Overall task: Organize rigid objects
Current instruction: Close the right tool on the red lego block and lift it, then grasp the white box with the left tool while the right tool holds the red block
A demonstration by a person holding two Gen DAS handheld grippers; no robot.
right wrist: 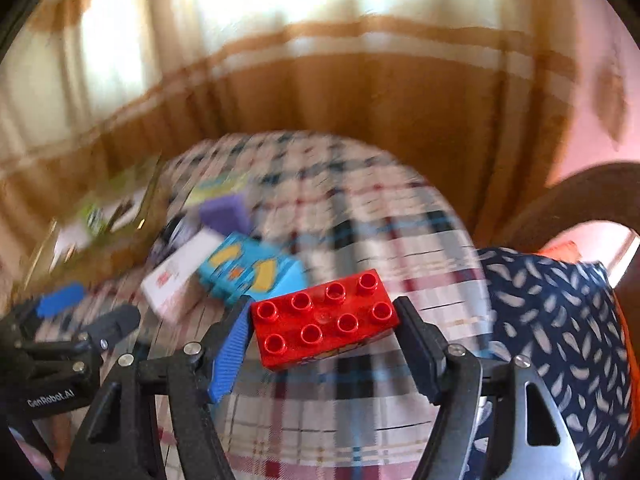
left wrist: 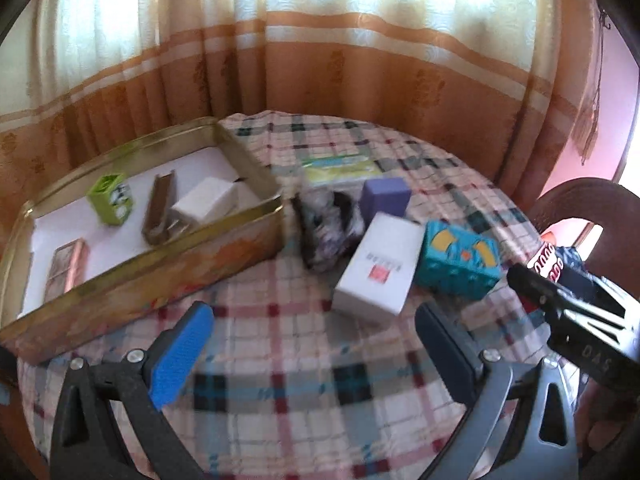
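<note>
The red brick [right wrist: 326, 320], glossy with eight round studs on top, sits between the right gripper [right wrist: 320, 334] jaws, which clamp its two ends above the plaid table [right wrist: 360, 232]. That gripper tilts downward. The left gripper [left wrist: 316, 344], also tilted down, has its jaws spread wide and empty, facing a white box [left wrist: 378, 268], teal box [left wrist: 460, 260] and tin [left wrist: 160, 264] of small boxes.

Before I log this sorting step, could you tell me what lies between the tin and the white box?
A dark crumpled bundle lies between the tin and the white box, in the left wrist view.
</note>
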